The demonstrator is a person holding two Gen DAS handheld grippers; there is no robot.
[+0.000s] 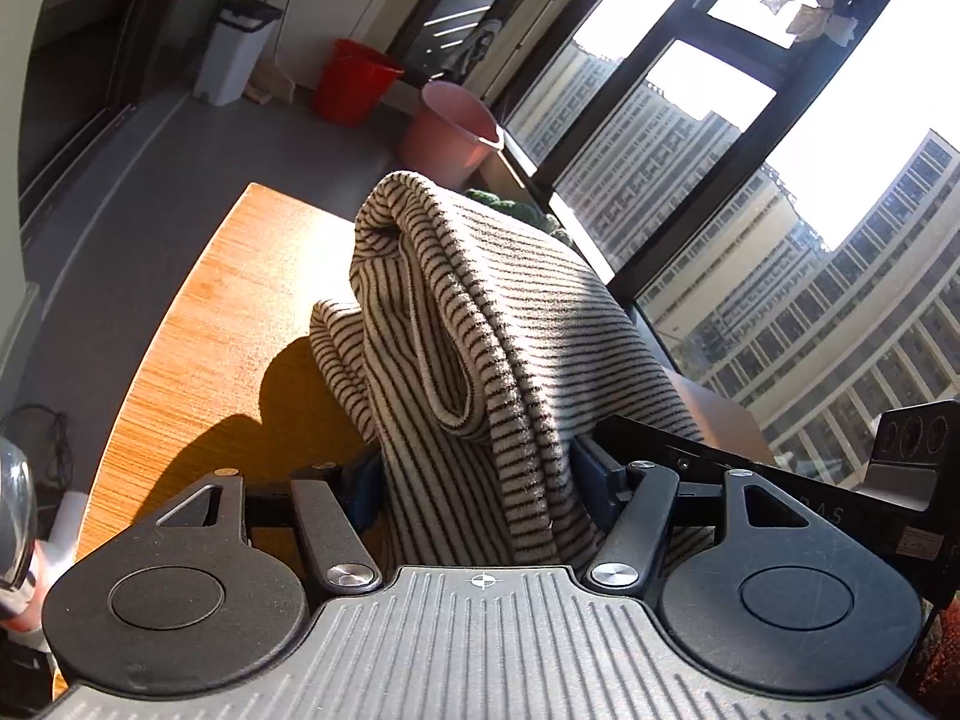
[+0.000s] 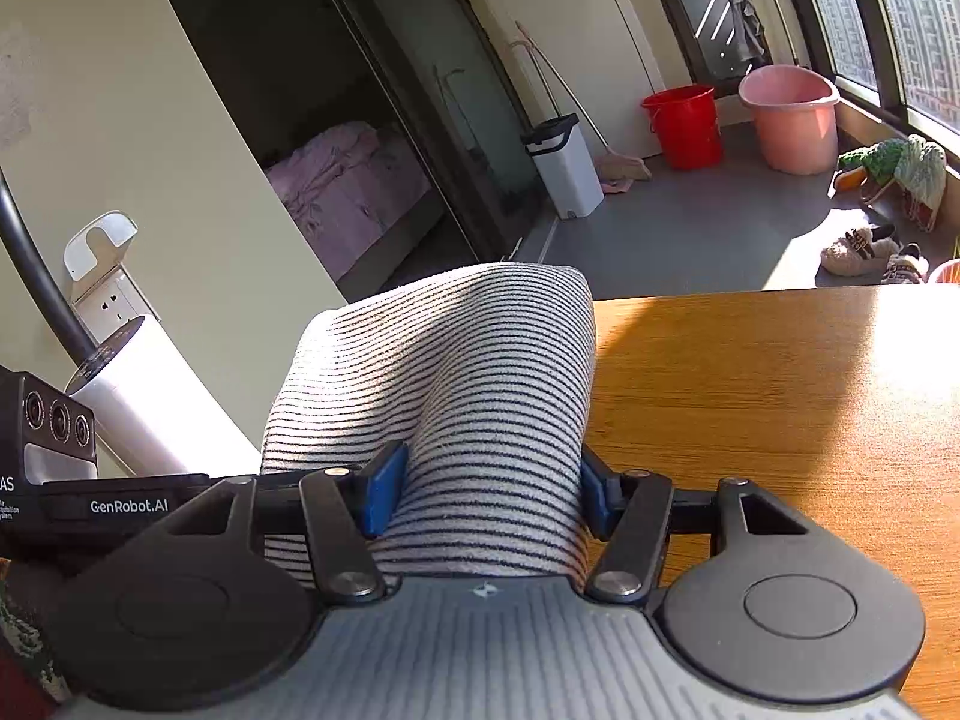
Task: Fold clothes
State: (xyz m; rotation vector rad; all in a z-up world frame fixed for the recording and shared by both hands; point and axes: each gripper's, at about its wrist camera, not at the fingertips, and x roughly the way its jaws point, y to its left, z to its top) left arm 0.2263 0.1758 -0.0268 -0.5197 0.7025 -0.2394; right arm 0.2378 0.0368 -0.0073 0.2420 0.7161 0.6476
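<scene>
Both grippers are clenched on the striped top point(image 1: 480, 312): the left gripper point(image 1: 480, 480) bunches a thick fold, and the right gripper point(image 2: 480, 492) pinches another part, blue pads point(image 2: 381, 495) pressing its sides. The top hangs raised over the wooden table point(image 2: 780, 396), apparently clear of it. Keep both grips level and lower evenly so the fold lands flat. Beyond, sunlit floor, a red bucket point(image 2: 684, 126), a pink bucket point(image 2: 792, 120) and big windows point(image 1: 690, 138).

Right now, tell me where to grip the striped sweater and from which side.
Grip the striped sweater by its thick folded bundle, coming in from the near table edge, as both grippers do. The left gripper and right gripper each straddle a bunched roll, likely firmer than the loose hem.
</scene>
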